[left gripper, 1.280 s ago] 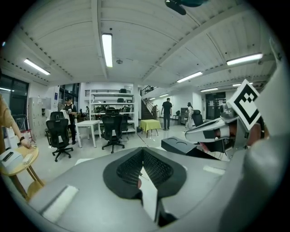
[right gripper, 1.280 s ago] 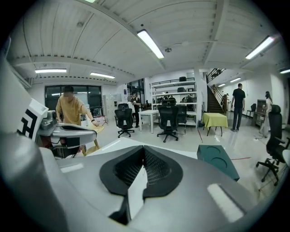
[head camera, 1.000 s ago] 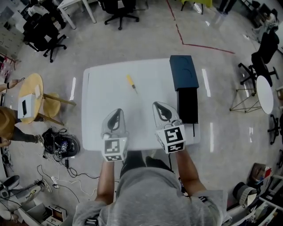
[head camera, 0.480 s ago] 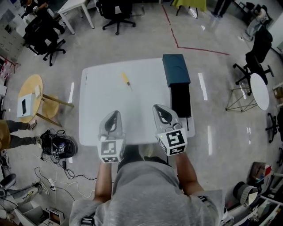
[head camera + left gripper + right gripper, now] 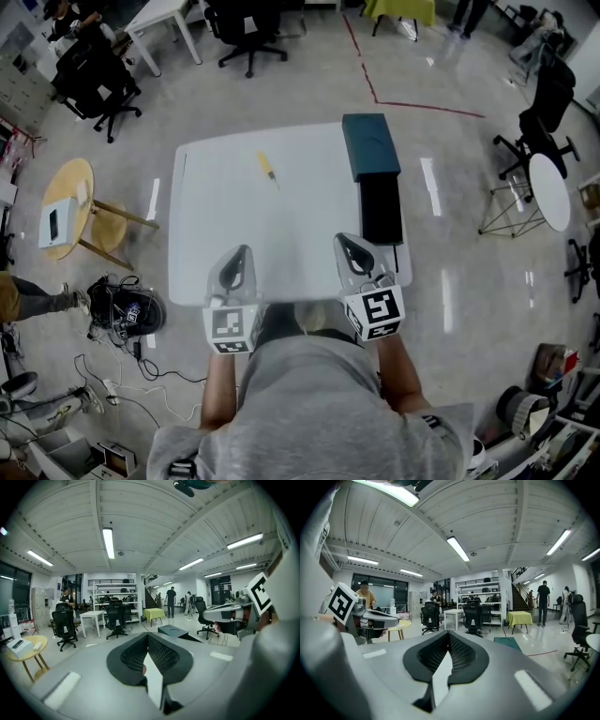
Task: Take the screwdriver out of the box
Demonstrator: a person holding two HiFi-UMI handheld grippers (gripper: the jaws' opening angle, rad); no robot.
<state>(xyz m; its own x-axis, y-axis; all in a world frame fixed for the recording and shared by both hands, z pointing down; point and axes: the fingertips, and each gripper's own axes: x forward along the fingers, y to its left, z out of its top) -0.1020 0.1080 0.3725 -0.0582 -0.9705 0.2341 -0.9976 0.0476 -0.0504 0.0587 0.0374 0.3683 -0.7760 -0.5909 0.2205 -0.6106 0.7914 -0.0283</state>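
The yellow-handled screwdriver (image 5: 268,169) lies on the white table (image 5: 216,216), towards its far left and outside the box. The box stands along the table's right side, its dark teal lid (image 5: 370,145) at the far end and its black tray (image 5: 381,211) pulled out towards me. The lid (image 5: 173,631) also shows in the left gripper view. My left gripper (image 5: 242,250) and right gripper (image 5: 344,240) hover at the near edge, well apart from both. Each is shut with nothing held, as the left gripper view (image 5: 147,637) and the right gripper view (image 5: 449,637) show.
A round wooden stool (image 5: 66,202) and a bag with cables (image 5: 127,309) are on the floor to the left. Office chairs (image 5: 94,75) stand beyond the table. At the right there is a small round table (image 5: 548,192). People stand far off in the room.
Both grippers have drawn back from over the table's middle to its near edge. The screwdriver and the box have not moved.
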